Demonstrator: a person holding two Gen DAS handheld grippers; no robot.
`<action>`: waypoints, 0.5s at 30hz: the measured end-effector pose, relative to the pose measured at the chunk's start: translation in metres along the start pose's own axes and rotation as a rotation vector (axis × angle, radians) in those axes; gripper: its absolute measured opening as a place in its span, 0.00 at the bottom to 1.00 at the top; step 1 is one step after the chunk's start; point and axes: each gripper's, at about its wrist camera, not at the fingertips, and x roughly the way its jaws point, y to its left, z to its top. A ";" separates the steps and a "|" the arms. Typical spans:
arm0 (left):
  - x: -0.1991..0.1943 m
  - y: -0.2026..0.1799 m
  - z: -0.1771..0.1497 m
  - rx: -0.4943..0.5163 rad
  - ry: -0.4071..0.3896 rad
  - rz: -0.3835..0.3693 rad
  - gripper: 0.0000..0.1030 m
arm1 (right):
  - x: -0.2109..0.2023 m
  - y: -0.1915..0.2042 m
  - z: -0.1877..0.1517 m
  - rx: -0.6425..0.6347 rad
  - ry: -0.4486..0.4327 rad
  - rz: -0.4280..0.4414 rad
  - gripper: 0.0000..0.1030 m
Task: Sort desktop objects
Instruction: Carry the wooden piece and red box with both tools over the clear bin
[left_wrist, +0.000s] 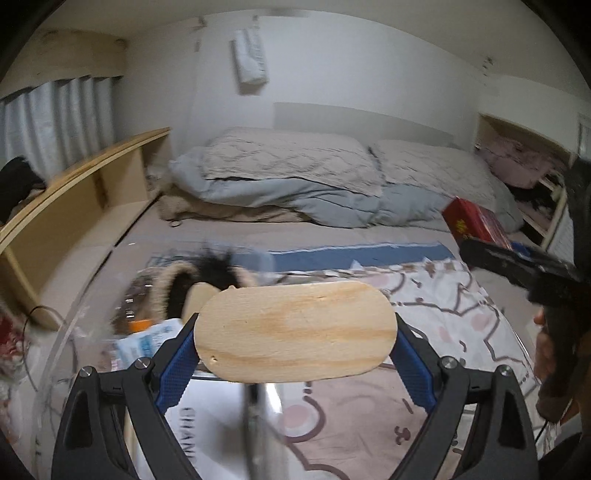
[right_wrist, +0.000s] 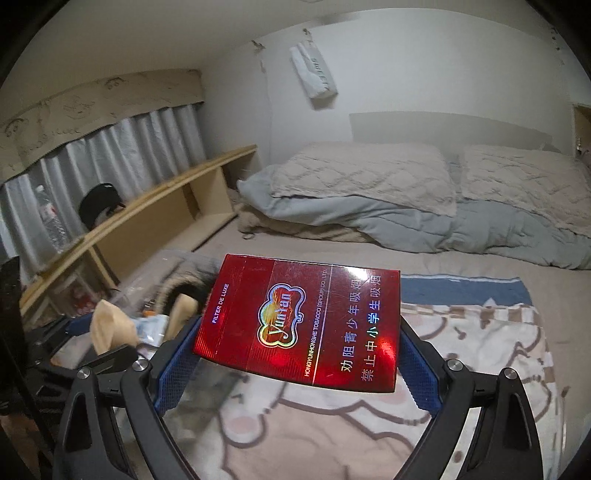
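Above the cartoon-print blanket (right_wrist: 461, 354), the right gripper (right_wrist: 299, 332) pinches a red Yunyan cigarette pack (right_wrist: 299, 321) between its blue pads, while the left gripper (left_wrist: 295, 332) clamps an oval wooden board (left_wrist: 295, 328), clutter pile (left_wrist: 177, 295) at ten o'clock

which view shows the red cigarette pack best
The right wrist view: the red cigarette pack fills the centre, clamped between the right tongs, its Yunyan label readable. The left wrist view catches only a small, blurred corner of it at the right edge.
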 end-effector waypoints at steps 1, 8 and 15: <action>-0.003 0.006 0.003 -0.011 -0.009 0.012 0.91 | 0.000 0.006 0.001 0.002 0.000 0.008 0.93; -0.026 0.048 0.014 -0.064 -0.060 0.100 0.91 | 0.006 0.042 0.006 0.036 0.001 0.087 0.93; -0.015 0.093 0.015 -0.107 -0.040 0.160 0.91 | 0.024 0.065 0.004 0.055 0.026 0.157 0.93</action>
